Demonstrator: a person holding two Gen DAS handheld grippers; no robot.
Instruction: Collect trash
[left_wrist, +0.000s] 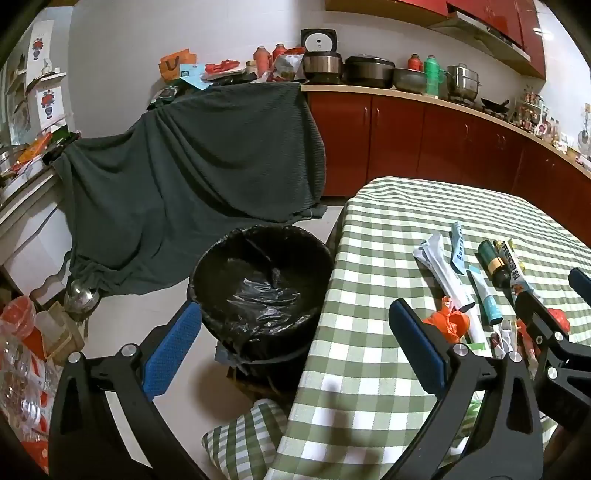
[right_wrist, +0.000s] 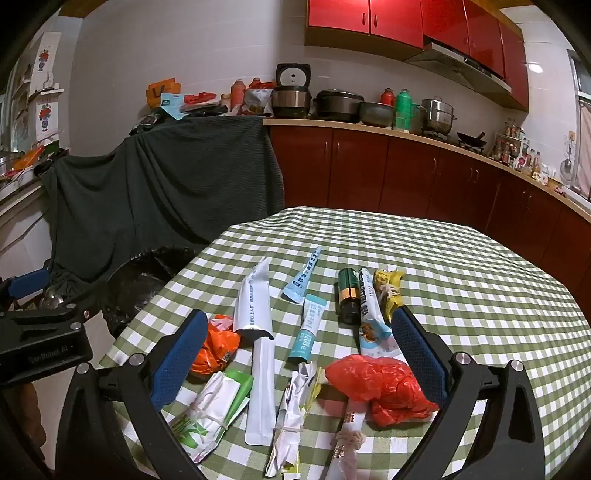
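Note:
A bin (left_wrist: 258, 291) lined with a black bag stands on the floor at the left edge of the green-checked table (right_wrist: 461, 258). My left gripper (left_wrist: 295, 332) is open and empty, above the bin's near rim and the table edge. My right gripper (right_wrist: 299, 354) is open and empty over a heap of trash: a red plastic bag (right_wrist: 380, 384), an orange bag (right_wrist: 214, 347), a long white pouch (right_wrist: 255, 314), blue tubes (right_wrist: 306, 332), a dark green bottle (right_wrist: 347, 295), tied paper wrappers (right_wrist: 291, 413) and snack packets (right_wrist: 373, 317). The trash also shows in the left wrist view (left_wrist: 465, 280).
A dark green cloth (left_wrist: 192, 162) drapes over furniture behind the bin. Red cabinets with a cluttered counter (left_wrist: 424, 96) run along the back and right. Bottles and boxes (left_wrist: 26, 350) sit on the floor at left. A checked cushion (left_wrist: 247, 439) lies below the table edge.

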